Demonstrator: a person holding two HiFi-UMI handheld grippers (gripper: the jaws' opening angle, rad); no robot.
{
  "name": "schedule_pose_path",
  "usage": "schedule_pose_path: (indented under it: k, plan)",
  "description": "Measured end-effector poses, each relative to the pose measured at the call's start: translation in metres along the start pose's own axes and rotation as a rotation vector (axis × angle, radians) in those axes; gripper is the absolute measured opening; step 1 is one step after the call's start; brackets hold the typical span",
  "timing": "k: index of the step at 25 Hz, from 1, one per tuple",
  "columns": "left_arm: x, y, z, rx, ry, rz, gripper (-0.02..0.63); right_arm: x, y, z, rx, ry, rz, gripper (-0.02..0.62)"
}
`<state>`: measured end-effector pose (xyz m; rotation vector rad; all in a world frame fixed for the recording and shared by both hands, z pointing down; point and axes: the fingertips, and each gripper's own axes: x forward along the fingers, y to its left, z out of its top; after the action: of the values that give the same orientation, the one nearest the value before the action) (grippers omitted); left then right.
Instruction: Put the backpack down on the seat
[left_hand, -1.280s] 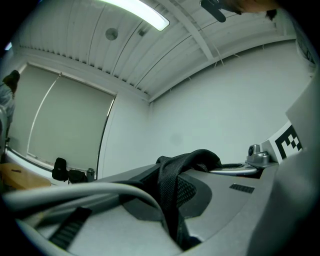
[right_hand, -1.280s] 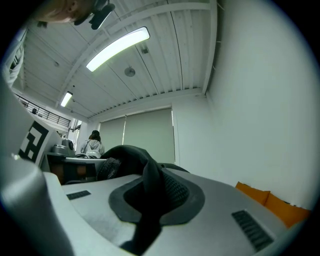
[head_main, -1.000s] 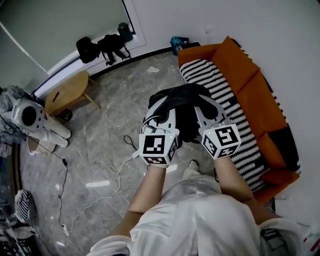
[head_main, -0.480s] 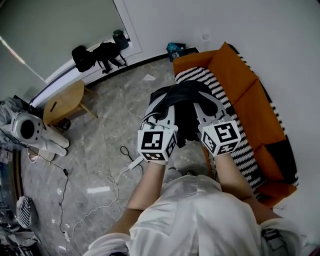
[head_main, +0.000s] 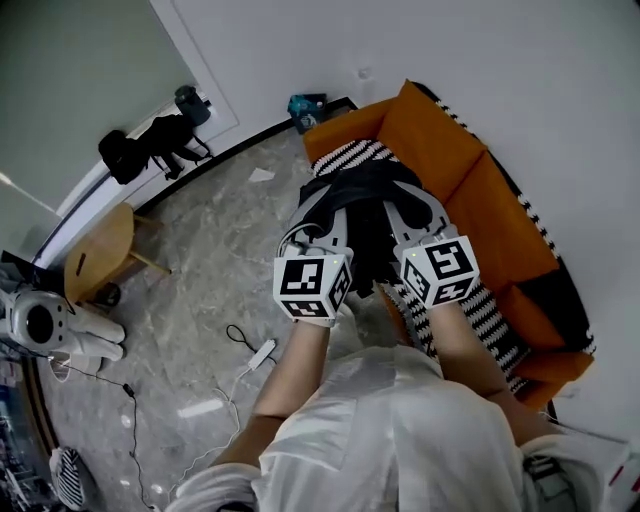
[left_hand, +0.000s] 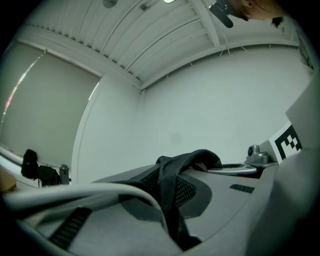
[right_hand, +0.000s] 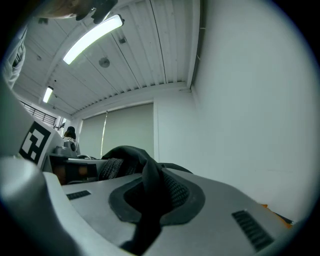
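The black backpack (head_main: 365, 195) hangs in the air between both grippers, over the near left end of the orange sofa (head_main: 470, 190) and its black-and-white striped seat (head_main: 480, 315). My left gripper (head_main: 322, 215) is shut on a black webbing strap (left_hand: 172, 182) of the backpack. The strap runs up between the grey jaws of the left gripper (left_hand: 170, 205). My right gripper (head_main: 408, 208) is shut on another strap (right_hand: 150, 185). That strap is pinched in the right gripper (right_hand: 145, 212) between its pads. The lower part of the backpack is hidden behind the grippers.
A wooden stool (head_main: 95, 255) and a white round device (head_main: 40, 325) stand at the left. Black bags (head_main: 150, 145) lean against the far wall, and a teal object (head_main: 305, 105) sits by the sofa's end. A white cable with a plug block (head_main: 255, 355) lies on the marble floor.
The person has stepped closer to the sofa. Both grippers, still holding the backpack, now hang over the striped seat's edge instead of the floor in front of it.
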<state>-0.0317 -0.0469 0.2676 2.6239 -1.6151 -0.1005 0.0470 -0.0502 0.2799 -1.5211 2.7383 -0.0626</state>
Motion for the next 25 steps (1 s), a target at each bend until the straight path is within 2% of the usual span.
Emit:
schedule_pose_path:
  k: [5,11,17,21,25]
  plan:
    - [0.063,0.033,-0.019,-0.038,0.017,-0.051,0.031,0.057,-0.037,-0.015,-0.013,0.022,-0.052,0.034]
    - [0.150,0.112,-0.037,-0.079,0.048,-0.124,0.031,0.165,-0.069,-0.033,-0.003,0.062,-0.111,0.034]
    - [0.231,0.186,-0.044,-0.075,0.080,-0.207,0.031,0.265,-0.096,-0.046,0.038,0.083,-0.184,0.034]
    - [0.264,0.224,-0.054,-0.085,0.082,-0.233,0.031,0.313,-0.104,-0.059,0.037,0.107,-0.199,0.035]
    - [0.287,0.245,-0.063,-0.106,0.087,-0.235,0.031,0.342,-0.113,-0.067,0.030,0.135,-0.205,0.035]
